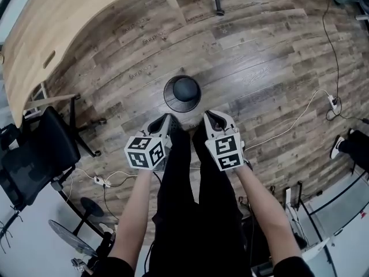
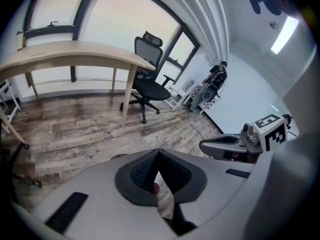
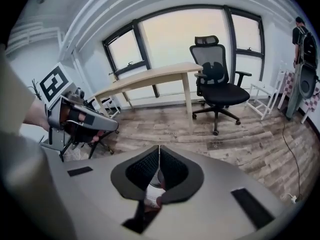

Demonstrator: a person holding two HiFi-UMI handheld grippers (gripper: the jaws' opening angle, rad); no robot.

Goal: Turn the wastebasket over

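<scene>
Plank office floor (image 1: pixel 271 62): black wastebasket (image 1: pixel 182 94) untouched. Left gripper (image 1: pixel 166 119) and right gripper (image 1: pixel 209 116) hung near its rim, fingers pressed together, empty, probably positioned to tip it.

Bright window daylight, sharp, strong fisheye edges

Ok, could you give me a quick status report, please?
Left gripper shut, empty; right gripper same. Wastebasket on floor just ahead, untouched. Nothing in between.
</scene>
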